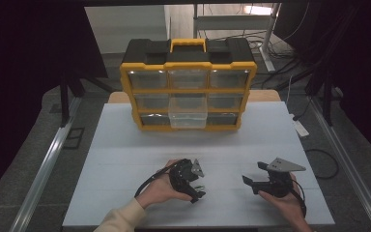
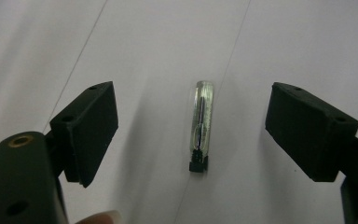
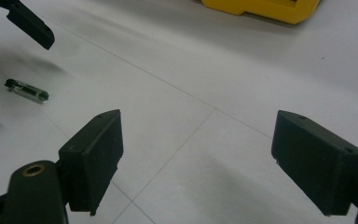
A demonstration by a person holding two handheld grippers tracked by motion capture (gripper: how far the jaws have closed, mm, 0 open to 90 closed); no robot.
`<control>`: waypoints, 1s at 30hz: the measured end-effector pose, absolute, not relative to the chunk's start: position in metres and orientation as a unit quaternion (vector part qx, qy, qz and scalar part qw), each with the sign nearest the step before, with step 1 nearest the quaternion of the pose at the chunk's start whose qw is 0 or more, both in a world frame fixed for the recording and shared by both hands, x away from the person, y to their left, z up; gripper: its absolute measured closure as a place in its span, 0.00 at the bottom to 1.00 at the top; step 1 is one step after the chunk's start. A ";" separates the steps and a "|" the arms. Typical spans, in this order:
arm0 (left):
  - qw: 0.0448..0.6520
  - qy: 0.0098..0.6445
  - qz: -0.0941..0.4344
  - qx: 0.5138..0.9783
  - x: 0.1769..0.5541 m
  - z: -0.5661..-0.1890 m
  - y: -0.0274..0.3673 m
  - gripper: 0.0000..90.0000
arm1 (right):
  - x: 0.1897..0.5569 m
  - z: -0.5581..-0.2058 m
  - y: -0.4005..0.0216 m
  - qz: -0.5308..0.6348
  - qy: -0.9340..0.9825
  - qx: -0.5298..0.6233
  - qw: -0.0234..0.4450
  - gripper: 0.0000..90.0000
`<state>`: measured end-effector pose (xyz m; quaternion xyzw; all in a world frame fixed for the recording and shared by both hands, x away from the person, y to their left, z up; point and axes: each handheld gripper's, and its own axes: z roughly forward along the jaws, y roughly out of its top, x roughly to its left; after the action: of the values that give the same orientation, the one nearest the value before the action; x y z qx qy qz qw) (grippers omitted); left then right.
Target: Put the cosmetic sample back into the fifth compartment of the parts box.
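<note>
Left gripper [image 2: 191, 135]: I hold it over the near middle of the white table [image 1: 125, 159], pointing down, so that its camera looks straight onto the small clear tube [image 2: 201, 123]. Its jaws stand wide, one on each side of the tube, and touch nothing; they grip nothing.

Small clear tube: it lies flat on the white table, alone, near my side and just right of my left hand [image 1: 162, 191]. In the left gripper view it runs lengthwise between the jaws, black cap toward me, rounded end away. That lie puts its long sides toward the pads, which I judge to be why I have turned the gripper this way.

Gap: there is bare table between each pad and the tube, a little more on the right than on the left, so a closing would need a slight shift to centre it.

Right gripper [image 3: 196, 163]: I hold it low at the near right, well apart from the tube, jaws wide and empty. It looks across the table toward the tube and the left gripper's jaw tip, kept out of the way, I judge.

Yellow drawer organizer [image 1: 188, 89]: it stands at the far middle of the table, with one clear middle drawer [image 1: 187, 112] pulled forward. I take that open drawer to be ready for the tube.

Step in hand: lining up to pick the tube; not yet gripped.
</note>
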<state>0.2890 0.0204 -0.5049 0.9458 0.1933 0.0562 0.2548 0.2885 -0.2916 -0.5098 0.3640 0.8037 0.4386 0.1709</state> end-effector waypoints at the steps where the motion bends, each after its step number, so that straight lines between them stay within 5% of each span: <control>1: 0.253 0.192 0.057 0.947 0.289 -0.505 0.020 0.21 | 0.288 -0.510 -0.292 0.437 0.804 0.365 0.172 0.19; 14: 0.237 0.180 0.053 0.953 0.288 -0.513 0.016 0.40 | 0.289 -0.510 -0.292 0.437 0.804 0.364 0.171 0.19; 30: 0.247 0.181 0.019 0.952 0.293 -0.513 0.021 0.89 | 0.288 -0.510 -0.292 0.437 0.805 0.363 0.172 0.19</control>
<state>0.2931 0.0208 -0.5126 0.9519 0.1808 0.0188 0.2467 0.2884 -0.2916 -0.5100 0.3632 0.8046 0.4370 0.1724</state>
